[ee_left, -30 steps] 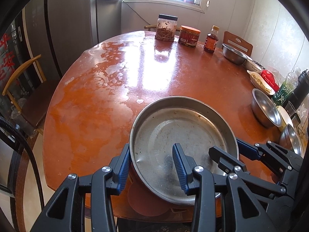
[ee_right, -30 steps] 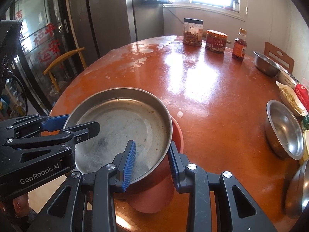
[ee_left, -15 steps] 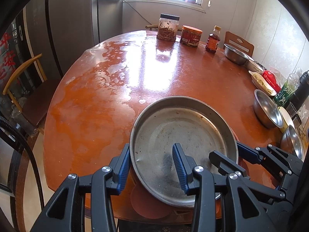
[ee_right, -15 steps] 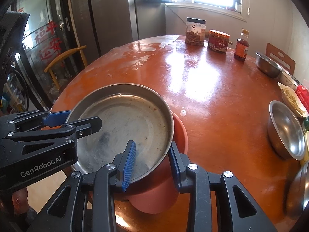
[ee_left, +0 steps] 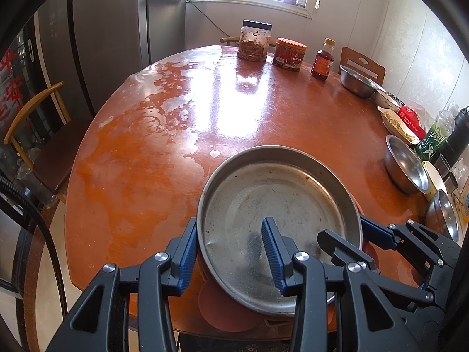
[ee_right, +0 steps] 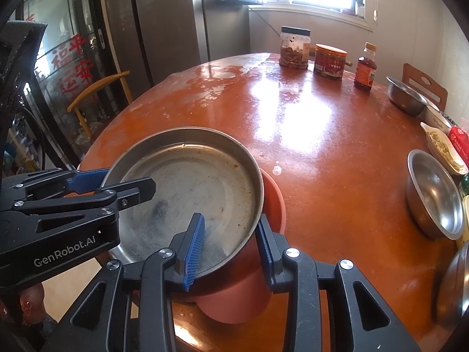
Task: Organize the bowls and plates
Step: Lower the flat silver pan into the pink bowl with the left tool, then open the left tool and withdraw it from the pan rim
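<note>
Table's near edge: your left tongs (ee_left: pixel 231 252) and right tongs (ee_right: pixel 230 248) clamp steel plate (ee_left: pixel 278 202) rim over pink bowl (ee_right: pixel 274 202). Light, stiff, slippery; keep rim grips.

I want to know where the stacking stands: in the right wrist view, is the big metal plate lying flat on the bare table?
No, the metal plate sits over a pink bowl, which shows beneath its rim, not on the bare table.

Metal pan (ee_left: pixel 278 202): round, shallow, scuffed, sitting atop pink bowl, near table edge.
Pink bowl (ee_right: pixel 272 202): upright beneath pan, mostly covered.
Steel bowls (ee_right: pixel 433 193): upright, right side.
</note>
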`<state>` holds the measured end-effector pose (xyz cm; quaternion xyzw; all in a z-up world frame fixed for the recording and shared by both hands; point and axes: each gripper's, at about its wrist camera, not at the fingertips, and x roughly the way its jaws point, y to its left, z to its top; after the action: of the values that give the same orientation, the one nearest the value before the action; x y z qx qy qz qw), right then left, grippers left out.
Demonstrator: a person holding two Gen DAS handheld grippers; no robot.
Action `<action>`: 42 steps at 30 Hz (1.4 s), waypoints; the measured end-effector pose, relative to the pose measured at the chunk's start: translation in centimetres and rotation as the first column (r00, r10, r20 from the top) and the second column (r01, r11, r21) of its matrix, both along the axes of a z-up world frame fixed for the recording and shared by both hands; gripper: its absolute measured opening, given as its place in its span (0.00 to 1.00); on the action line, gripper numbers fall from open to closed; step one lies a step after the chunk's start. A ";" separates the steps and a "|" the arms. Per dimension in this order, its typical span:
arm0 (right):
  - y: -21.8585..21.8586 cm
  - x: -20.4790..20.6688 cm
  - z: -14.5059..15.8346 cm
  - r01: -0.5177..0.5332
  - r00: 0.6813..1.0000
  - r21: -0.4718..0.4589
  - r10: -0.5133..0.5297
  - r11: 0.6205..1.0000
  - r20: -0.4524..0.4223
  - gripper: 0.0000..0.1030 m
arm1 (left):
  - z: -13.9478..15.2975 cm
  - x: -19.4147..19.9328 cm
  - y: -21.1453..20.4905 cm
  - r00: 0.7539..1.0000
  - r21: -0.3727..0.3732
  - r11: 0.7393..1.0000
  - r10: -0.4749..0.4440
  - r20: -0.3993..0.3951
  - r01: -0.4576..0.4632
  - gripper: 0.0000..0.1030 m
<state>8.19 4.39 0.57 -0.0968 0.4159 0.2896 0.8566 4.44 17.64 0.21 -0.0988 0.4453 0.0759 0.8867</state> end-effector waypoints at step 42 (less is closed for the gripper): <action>-2.4 -1.2 2.1 0.049 0.998 0.094 -0.052 0.994 0.034 0.54 | 1.8 -1.1 -0.7 0.999 0.006 1.000 0.002 0.039 -0.003 0.42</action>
<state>7.03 1.96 2.70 -0.0515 0.3884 0.2852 0.8747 3.35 16.91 1.98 -0.0980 0.4273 0.0764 0.8955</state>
